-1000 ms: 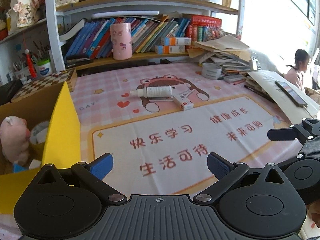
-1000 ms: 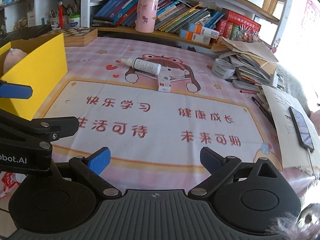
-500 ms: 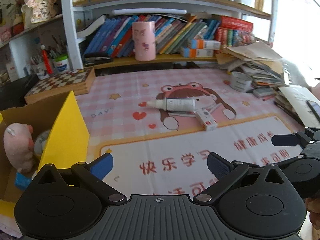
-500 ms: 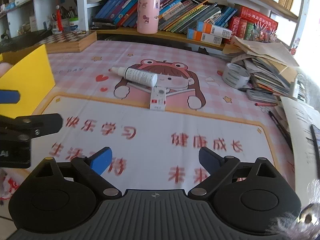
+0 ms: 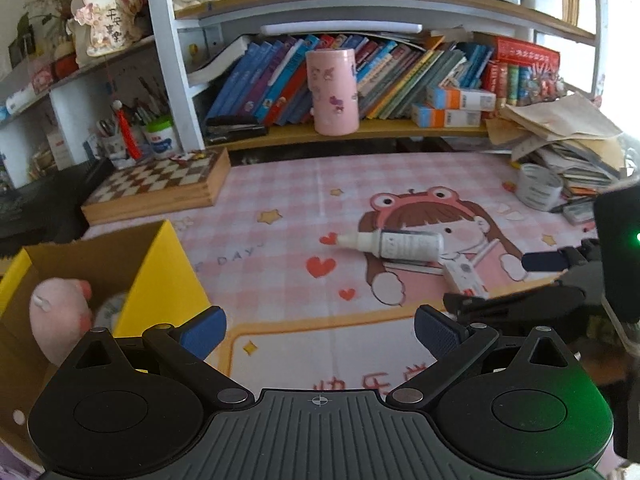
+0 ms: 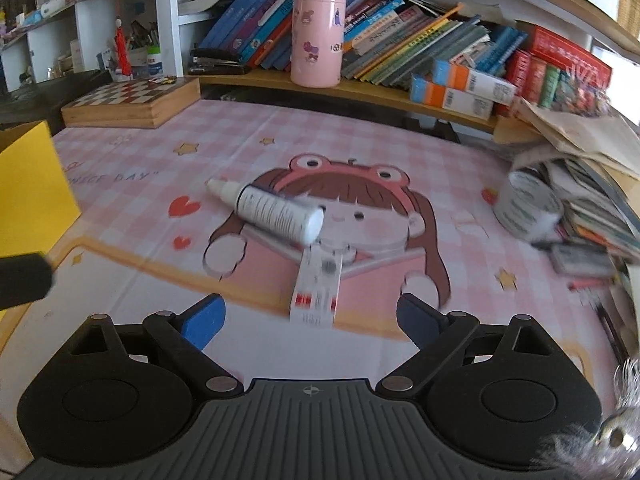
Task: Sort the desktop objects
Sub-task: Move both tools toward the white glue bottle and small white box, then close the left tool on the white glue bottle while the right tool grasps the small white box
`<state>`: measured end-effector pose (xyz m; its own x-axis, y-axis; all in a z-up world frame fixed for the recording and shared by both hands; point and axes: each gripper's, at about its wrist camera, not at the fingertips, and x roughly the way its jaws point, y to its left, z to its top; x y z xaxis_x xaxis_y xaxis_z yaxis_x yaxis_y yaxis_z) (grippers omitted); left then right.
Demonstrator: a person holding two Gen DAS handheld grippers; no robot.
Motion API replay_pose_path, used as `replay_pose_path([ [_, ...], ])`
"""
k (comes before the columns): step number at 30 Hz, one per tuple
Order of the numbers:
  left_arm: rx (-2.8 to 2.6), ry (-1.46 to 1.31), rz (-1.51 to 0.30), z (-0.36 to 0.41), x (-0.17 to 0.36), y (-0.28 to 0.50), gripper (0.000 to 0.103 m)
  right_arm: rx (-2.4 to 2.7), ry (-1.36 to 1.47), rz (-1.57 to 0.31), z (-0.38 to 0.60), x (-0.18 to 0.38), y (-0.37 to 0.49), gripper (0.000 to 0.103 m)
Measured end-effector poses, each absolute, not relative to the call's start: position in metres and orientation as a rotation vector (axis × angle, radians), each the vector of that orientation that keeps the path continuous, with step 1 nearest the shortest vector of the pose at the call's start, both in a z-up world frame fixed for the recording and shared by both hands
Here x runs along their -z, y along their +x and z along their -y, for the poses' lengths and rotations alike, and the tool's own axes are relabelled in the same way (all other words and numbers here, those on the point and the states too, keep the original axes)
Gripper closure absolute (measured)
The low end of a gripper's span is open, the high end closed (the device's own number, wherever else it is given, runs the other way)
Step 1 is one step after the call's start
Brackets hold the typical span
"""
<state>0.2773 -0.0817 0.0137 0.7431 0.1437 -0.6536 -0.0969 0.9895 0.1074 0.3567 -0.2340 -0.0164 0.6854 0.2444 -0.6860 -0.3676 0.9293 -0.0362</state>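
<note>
Desk covered by a pink checked mat [image 6: 360, 140] printed with a cartoon girl in a frog hat. Near the mat's centre, a white squeeze bottle [image 6: 276, 212] lying on its side, nozzle toward 10 o'clock in the right wrist view, base touching a small white carton with red stripes [image 6: 318, 290] that lies flat just below it at 6 o'clock. Right gripper [image 6: 310, 318] low in its own view, blue-padded jaws spread wide and empty, the carton's near end just beyond and between the fingertips, not touched. Left gripper [image 5: 320, 328] likewise spread wide with nothing between its jaws, above bare mat; bottle [image 5: 400, 244] and carton [image 5: 466, 278] off at 1 o'clock in the left wrist view. Yellow cardboard box [image 5: 160, 280] at 9 o'clock in that view, open at the top, a pink plush toy [image 5: 60, 320] inside. Wooden chessboard box [image 5: 160, 188] at 11 o'clock, a tall pink cylindrical tin [image 5: 334, 92] on the low shelf at 12 o'clock before leaning books, a roll of tape [image 5: 538, 186] at 2 o'clock beside a heap of papers. Right view slightly blurred.
</note>
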Motion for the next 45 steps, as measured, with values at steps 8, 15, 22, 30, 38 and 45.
replay_pose_path([
  [8,-0.132,0.096,-0.737,0.079,-0.011,0.304,0.001,-0.356,-0.127,-0.791,0.228,0.032,0.4,0.023],
  [15,-0.05,0.133,-0.749,0.086,0.0,0.335,0.001,-0.345,-0.105,-0.824,0.238,0.044,0.409,0.075],
  [22,0.048,0.195,-0.796,0.101,0.018,0.365,0.001,-0.325,-0.074,-0.83,0.264,0.042,0.399,0.076],
  [30,0.118,0.218,-0.803,0.111,0.033,0.404,0.001,-0.32,-0.111,-0.832,0.292,0.042,0.361,0.075],
  [38,0.297,0.347,-0.827,0.13,0.04,0.437,0.006,-0.336,-0.112,-0.846,0.3,0.041,0.332,0.075],
  [45,0.432,0.431,-0.906,0.129,0.059,0.464,0.017,-0.328,-0.092,-0.856,0.303,0.04,0.33,0.075],
])
